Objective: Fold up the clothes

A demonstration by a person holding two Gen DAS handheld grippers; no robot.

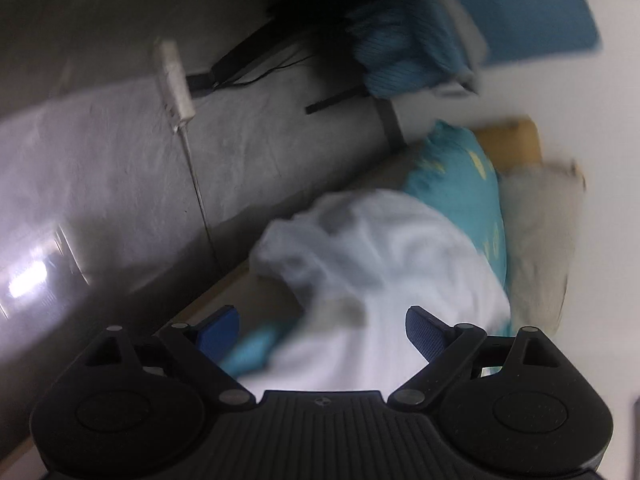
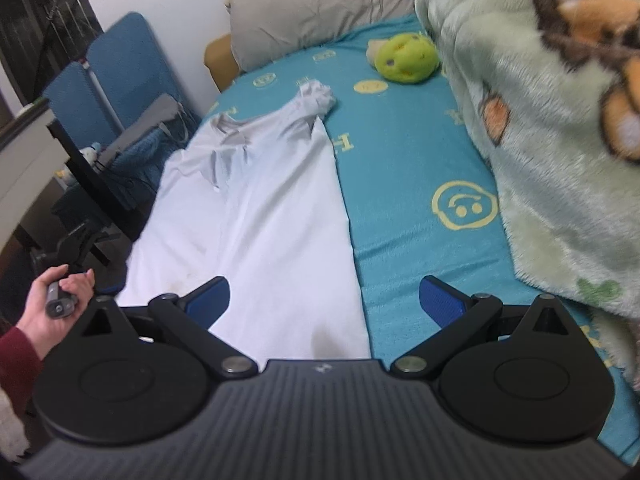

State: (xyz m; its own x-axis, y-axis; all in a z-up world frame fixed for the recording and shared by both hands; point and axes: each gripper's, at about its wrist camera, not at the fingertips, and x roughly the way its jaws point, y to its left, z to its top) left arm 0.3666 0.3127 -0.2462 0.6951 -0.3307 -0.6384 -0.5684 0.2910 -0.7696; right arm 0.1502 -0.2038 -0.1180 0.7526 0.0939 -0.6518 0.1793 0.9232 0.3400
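A white garment lies spread lengthwise on the teal smiley-print bed sheet, its bunched sleeve and collar toward the pillow. My right gripper is open just above the garment's near hem, one finger over the cloth and the other over bare sheet. The left wrist view is blurred. There, my left gripper is open over the white garment, which hangs crumpled at the bed's edge. A hand in a red sleeve holds the left gripper's handle at the bed's left side.
A green plush toy and a grey pillow sit at the bed's head. A fluffy green blanket covers the right side. Left of the bed are a blue chair, a dark desk, grey floor and a white power strip.
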